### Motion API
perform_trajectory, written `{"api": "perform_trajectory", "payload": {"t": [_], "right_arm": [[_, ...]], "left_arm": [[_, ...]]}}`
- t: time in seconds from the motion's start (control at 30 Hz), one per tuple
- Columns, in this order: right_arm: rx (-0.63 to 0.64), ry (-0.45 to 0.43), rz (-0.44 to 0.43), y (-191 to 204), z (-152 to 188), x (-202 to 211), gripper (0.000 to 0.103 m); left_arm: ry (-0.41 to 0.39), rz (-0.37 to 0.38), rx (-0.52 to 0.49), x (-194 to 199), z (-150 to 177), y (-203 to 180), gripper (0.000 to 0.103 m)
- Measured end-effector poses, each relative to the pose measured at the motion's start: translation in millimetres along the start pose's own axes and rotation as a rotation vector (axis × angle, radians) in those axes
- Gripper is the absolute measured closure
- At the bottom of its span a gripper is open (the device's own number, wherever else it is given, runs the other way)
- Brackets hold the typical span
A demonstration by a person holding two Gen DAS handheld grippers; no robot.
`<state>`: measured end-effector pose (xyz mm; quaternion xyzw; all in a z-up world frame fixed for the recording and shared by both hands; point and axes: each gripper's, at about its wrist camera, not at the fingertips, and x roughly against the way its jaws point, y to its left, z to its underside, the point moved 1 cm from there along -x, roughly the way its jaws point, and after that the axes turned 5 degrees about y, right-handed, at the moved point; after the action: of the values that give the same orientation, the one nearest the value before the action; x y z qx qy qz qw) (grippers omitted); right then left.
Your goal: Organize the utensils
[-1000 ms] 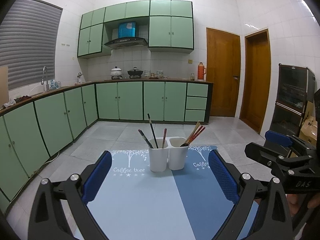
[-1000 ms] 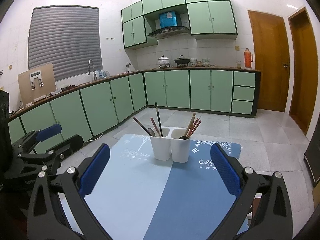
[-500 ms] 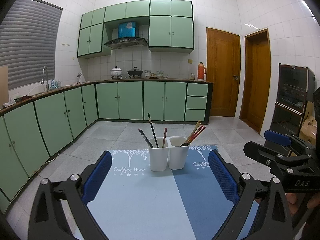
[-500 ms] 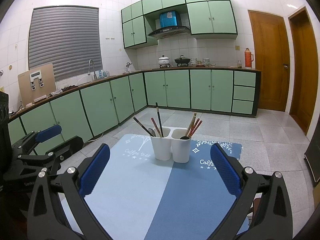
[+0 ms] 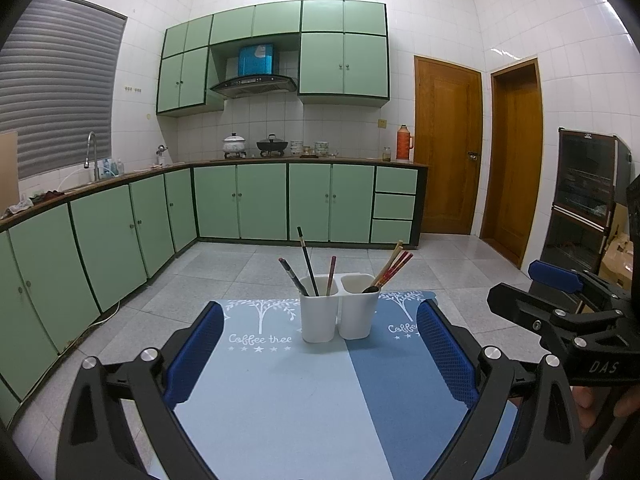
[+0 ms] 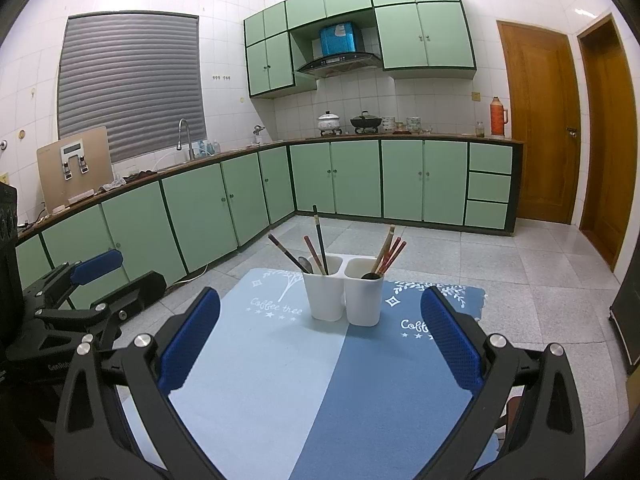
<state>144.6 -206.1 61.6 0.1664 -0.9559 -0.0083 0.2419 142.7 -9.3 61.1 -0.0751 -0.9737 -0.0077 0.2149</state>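
Reading "Coffee tree" on the mat (image 5: 256, 380), beside holder (image 5: 340, 312).

Green cabinets (image 5: 262, 202), wooden doors (image 5: 447, 150), orange thermos (image 6: 497, 116), grey blind (image 6: 130, 86)

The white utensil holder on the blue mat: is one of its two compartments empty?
No: in the right wrist view both compartments of the white utensil holder hold utensils, dark chopsticks in the left one and reddish chopsticks in the right one.

The white holder (image 5: 339, 306) sits on a mat (image 5: 280, 400) in 2 blues with white tree prints; blue pads (image 6: 188, 340) line black fingers; cabinets (image 6: 360, 178) are pale green.
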Motion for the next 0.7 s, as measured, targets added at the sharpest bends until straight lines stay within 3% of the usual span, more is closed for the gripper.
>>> {"api": "perform_trajectory", "payload": {"t": [0.7], "right_arm": [[0.002, 0.0, -0.001, 2.7, 0.2, -0.8, 0.006]], "left_arm": [[0.0, -0.001, 0.001, 0.6, 0.2, 0.8, 0.008]]}}
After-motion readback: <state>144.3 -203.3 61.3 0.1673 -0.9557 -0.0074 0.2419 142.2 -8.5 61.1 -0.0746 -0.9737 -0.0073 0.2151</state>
